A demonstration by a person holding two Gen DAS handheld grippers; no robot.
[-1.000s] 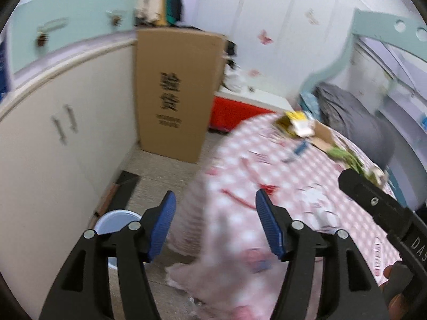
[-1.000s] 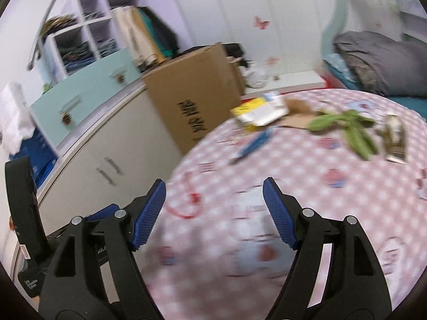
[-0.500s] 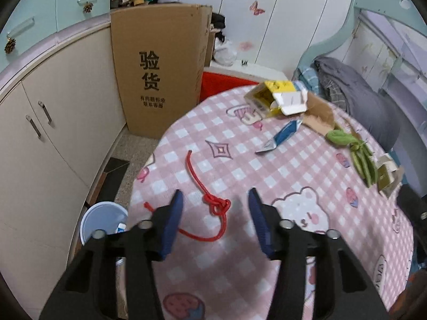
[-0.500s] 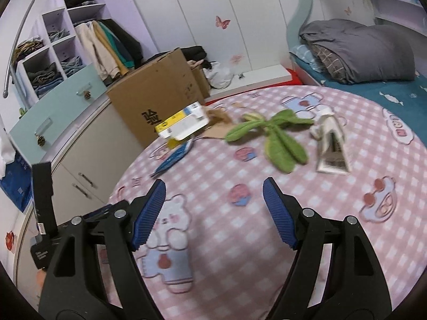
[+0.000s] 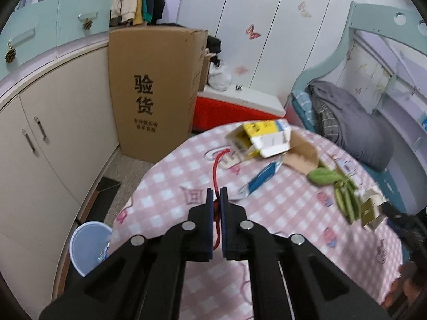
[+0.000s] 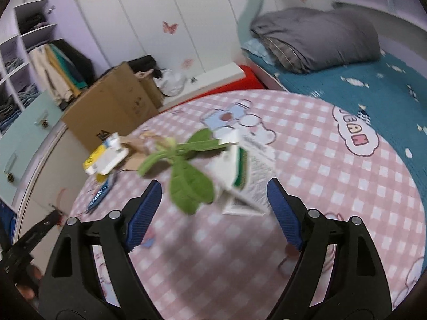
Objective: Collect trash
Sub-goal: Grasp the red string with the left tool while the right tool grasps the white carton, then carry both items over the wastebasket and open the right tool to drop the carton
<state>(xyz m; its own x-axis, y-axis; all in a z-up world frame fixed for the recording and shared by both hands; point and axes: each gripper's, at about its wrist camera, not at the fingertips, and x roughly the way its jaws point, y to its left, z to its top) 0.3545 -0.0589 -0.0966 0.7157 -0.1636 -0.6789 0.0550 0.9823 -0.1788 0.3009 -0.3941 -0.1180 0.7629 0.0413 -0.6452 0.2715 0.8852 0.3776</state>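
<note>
left wrist view: the left gripper, at lower centre of the frame, has just been closing and now pinches the red cord by its knot, pads pressed together on it. the cord's free length runs straight up the frame from the pads toward the yellow-and-white carton, so its long axis lies along the gripper's pointing line. the white bin stands on the floor at lower left, below the edge of the pink checked tablecloth and well apart from the grip; judged from this, the carry goes left and down, past the cloth's overhanging rim. the blue wrapper lies just right of the pads, the brown paper above it, the green leaves further right.

right wrist view: the right gripper stands wide, jaws having just been opening, nothing between the pads. the green leaves and the white-and-green carton lie just above the gap, centre frame, the leaves' stalk running up and left; this hand is the nearer to both. the left gripper shows at the lower left edge.
</note>
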